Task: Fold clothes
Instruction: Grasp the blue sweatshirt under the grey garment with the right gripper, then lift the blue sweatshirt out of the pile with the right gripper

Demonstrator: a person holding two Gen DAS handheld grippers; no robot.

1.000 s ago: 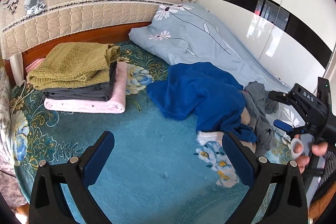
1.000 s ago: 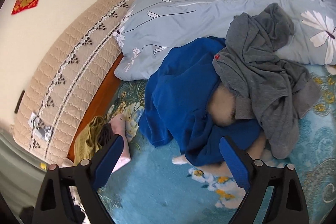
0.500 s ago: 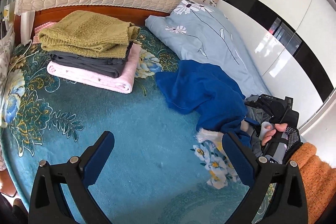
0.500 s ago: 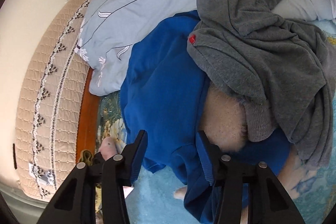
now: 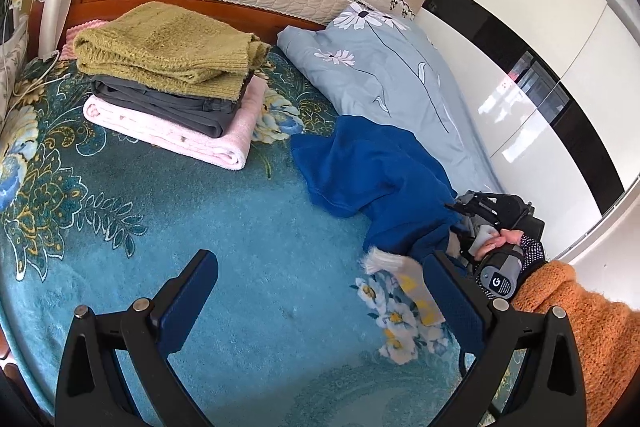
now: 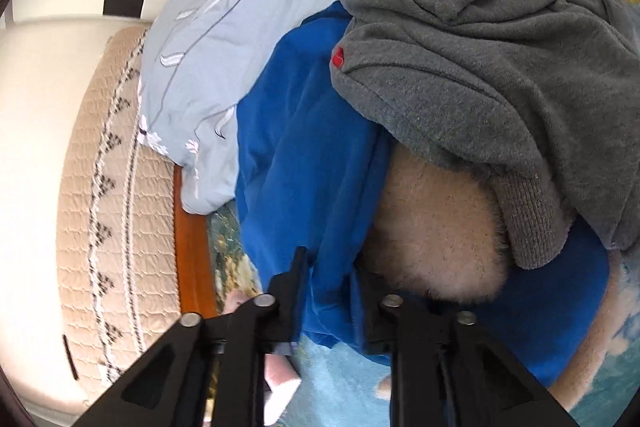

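Narrowed since earlier, my right gripper [image 6: 326, 281] pinches the rumpled blue garment [image 6: 308, 163] beside the pillow [image 6: 208, 67]; left gripper [image 5: 320, 291] gapes wide

Our right gripper [image 6: 328, 291] has dropped from above the heap onto the crumpled royal-blue fleece garment [image 6: 308, 163], its fingers now pinched on a fold. Our left gripper [image 5: 320, 303] has swung left, nearer the bedspread.
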